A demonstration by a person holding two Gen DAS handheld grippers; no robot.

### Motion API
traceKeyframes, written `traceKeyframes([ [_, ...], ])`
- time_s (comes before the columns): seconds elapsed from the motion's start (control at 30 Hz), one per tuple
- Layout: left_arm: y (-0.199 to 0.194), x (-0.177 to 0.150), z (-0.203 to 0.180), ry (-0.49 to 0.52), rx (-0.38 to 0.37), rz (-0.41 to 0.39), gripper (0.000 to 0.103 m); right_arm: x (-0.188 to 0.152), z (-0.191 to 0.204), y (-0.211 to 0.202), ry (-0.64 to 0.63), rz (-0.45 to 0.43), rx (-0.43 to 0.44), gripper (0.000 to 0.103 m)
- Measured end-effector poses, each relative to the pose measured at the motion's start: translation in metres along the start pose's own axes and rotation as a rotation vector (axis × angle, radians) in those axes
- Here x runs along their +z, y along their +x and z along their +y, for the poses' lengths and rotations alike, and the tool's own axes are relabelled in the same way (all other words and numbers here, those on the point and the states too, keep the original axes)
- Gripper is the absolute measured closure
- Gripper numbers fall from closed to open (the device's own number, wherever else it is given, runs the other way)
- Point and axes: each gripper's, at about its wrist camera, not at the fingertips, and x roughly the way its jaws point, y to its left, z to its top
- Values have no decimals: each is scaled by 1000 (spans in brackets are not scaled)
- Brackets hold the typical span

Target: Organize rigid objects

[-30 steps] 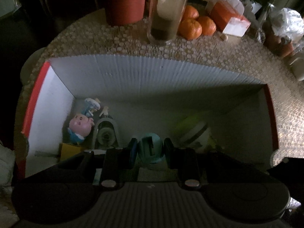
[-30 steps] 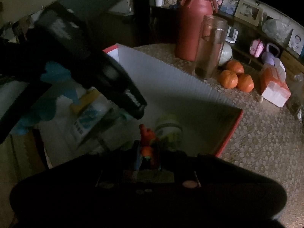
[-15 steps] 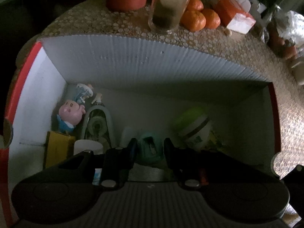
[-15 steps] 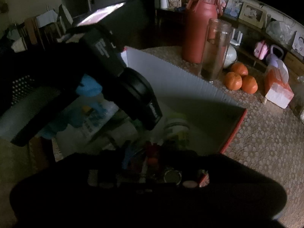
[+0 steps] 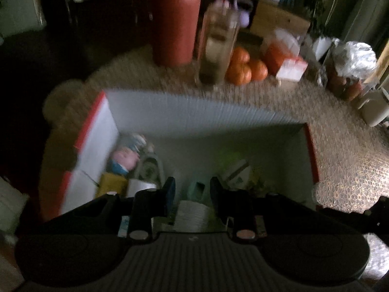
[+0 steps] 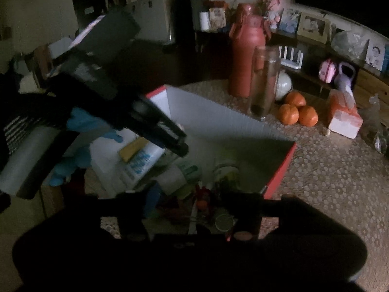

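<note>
A white corrugated box (image 5: 194, 112) with red edges holds several small items: a pink pig toy (image 5: 124, 157), a yellow block (image 5: 113, 182) and a green-lidded jar (image 5: 233, 163). My left gripper (image 5: 192, 187) hangs over the box with a narrow gap between its jaws. A teal-capped white bottle (image 5: 197, 189) lies lower down, seen through that gap. In the right wrist view the left gripper (image 6: 170, 138) is above this bottle (image 6: 180, 175). My right gripper (image 6: 192, 202) is opening. A red and orange toy (image 6: 203, 197) lies between its fingers, free of the pads.
Behind the box stand a tall red bottle (image 5: 176, 19), a glass tumbler (image 5: 217, 41), oranges (image 5: 239, 71) and an orange tissue pack (image 5: 287, 63). A blue-gloved hand (image 6: 80, 126) holds the left gripper. Patterned tabletop (image 6: 328, 182) lies to the right.
The right jaws have spread and let go of the red and orange toy. Both grippers have drawn up and back from the box. The teal cap now looks smaller between the left fingers.
</note>
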Motion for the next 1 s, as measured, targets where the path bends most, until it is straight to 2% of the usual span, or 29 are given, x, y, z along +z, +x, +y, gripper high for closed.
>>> traceKeyframes([
  [0.03,-9,-2,-1,8,5,-24,73,-1,0,-5,7,-10,2,39],
  [0.27,-58,-23,-11,74,46,-137,73,-8,3,-40,46,-79,4,36],
  [0.43,-86,-46,-18,97,59,-206,73,-13,3,-63,73,-138,-8,26],
  [0.53,-99,-60,-25,107,76,-251,72,-17,3,-74,79,-167,-13,23],
  [0.57,-103,-64,-27,108,76,-262,64,-18,3,-76,84,-174,-17,22],
  [0.6,-106,-69,-28,114,74,-269,48,-20,3,-80,87,-181,-16,20],
  [0.63,-109,-74,-30,120,84,-279,42,-22,2,-82,88,-186,-16,20],
  [0.83,-122,-98,-31,96,76,-313,38,-34,5,-95,96,-217,-23,13],
  [0.9,-125,-104,-32,89,78,-329,19,-37,7,-101,100,-233,-19,10],
  [1.0,-131,-117,-35,88,80,-365,13,-42,6,-107,107,-252,-12,3],
])
